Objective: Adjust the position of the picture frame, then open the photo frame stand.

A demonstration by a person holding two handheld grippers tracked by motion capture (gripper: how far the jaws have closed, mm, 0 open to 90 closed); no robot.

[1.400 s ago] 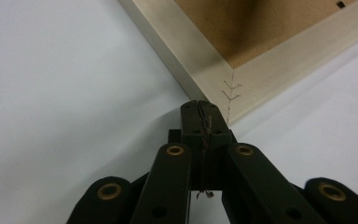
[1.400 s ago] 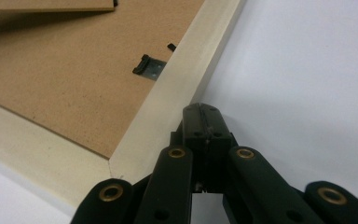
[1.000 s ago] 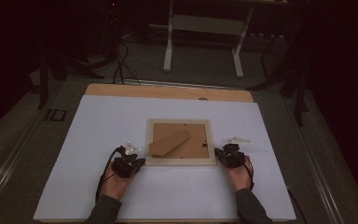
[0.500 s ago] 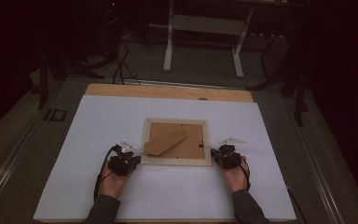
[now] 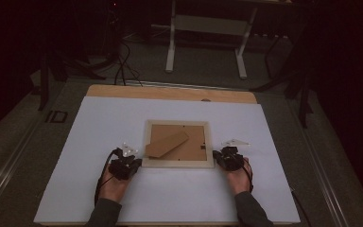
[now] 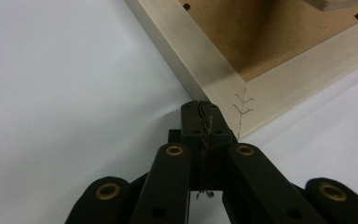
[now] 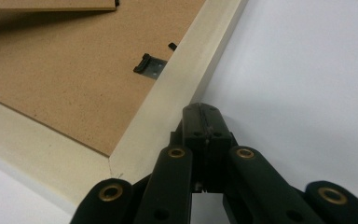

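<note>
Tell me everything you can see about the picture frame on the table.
The picture frame lies flat, back side up, on the white sheet. Its border looks like pale cream-painted wood with mitred corners; inside sits a brown fibreboard backing held by small dark clips. A brown easel stand lies slanted across the backing. The shut left gripper and right gripper meet its outer edges by its two near corners.

Closed right gripper (image 7: 204, 113) seemingly touches the picture frame (image 7: 186, 74) edge.

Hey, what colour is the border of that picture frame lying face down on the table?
Cream-white border around a brown fibreboard back; the right gripper view shows it best.
</note>
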